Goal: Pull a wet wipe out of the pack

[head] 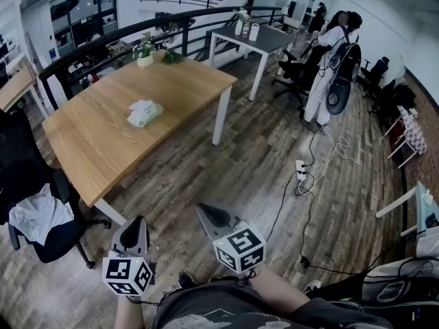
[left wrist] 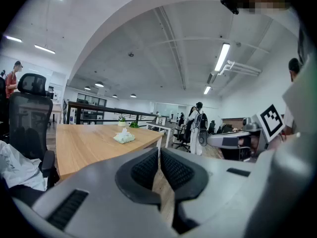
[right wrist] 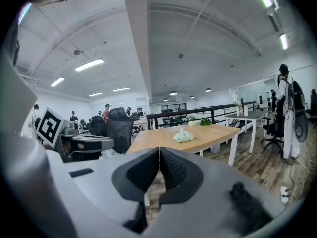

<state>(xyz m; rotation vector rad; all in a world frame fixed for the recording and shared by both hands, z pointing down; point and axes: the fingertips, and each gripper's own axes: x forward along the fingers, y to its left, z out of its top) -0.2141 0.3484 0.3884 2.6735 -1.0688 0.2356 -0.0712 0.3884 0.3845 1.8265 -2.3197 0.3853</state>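
A pale green wet wipe pack (head: 144, 113) lies on the wooden table (head: 103, 136), a white wipe sticking up from its top. It shows small in the left gripper view as the pack (left wrist: 124, 137) and in the right gripper view as the pack (right wrist: 183, 137). Both grippers are held low over the floor, well short of the table. My left gripper (head: 139, 223) is shut with nothing in it, jaws touching. My right gripper (head: 207, 213) is shut too, empty, its pads together (right wrist: 159, 168).
A black office chair (head: 34, 211) with a white cloth on its seat stands at the table's near left corner. A small potted plant (head: 144, 52) sits at the table's far end. A person with a backpack (head: 333, 53) stands at the back right. Cables and a power strip (head: 300, 173) lie on the floor.
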